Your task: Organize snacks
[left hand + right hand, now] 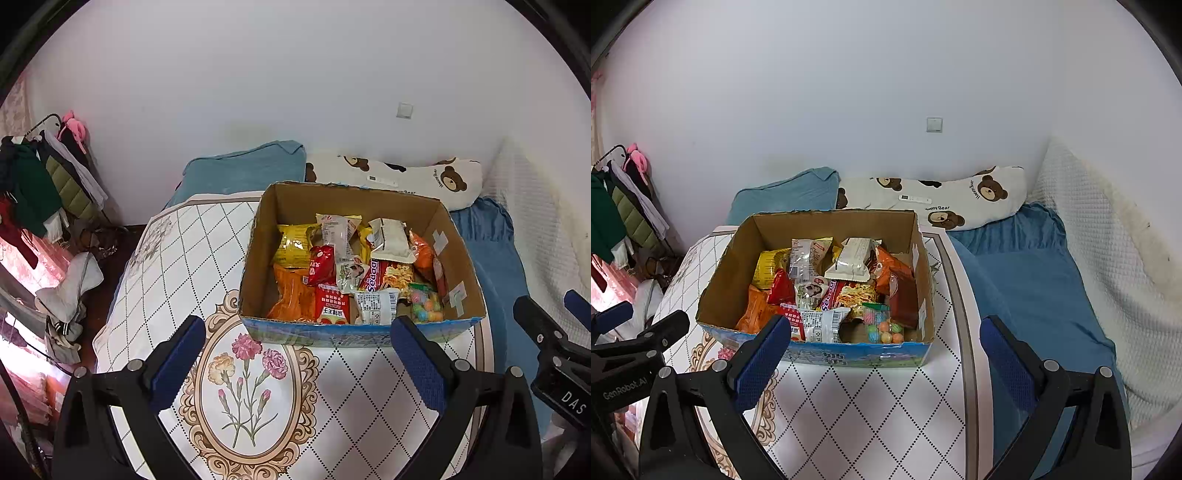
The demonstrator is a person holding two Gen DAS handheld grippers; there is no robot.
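Observation:
An open cardboard box (465,258) (727,273) stands on a patterned table (177,258) (868,406). Several snack packets fill it: a yellow bag (293,242) (768,267), an orange bag (291,299) (753,314), a white packet (391,238) (853,258) and a clear bag of coloured candies (426,304) (881,325). My left gripper (297,354) hovers open in front of the box, nothing between its fingers. My right gripper (884,354) is open too, near the box's front right corner. Each gripper shows at the edge of the other's view.
Beyond the table lies a bed with a blue sheet (1034,280), a teal pillow (247,170) and a bear-print pillow (960,195) with a white remote (915,199) on it. A clothes rack (44,177) stands at the left. A white quilted cover (1108,258) lies right.

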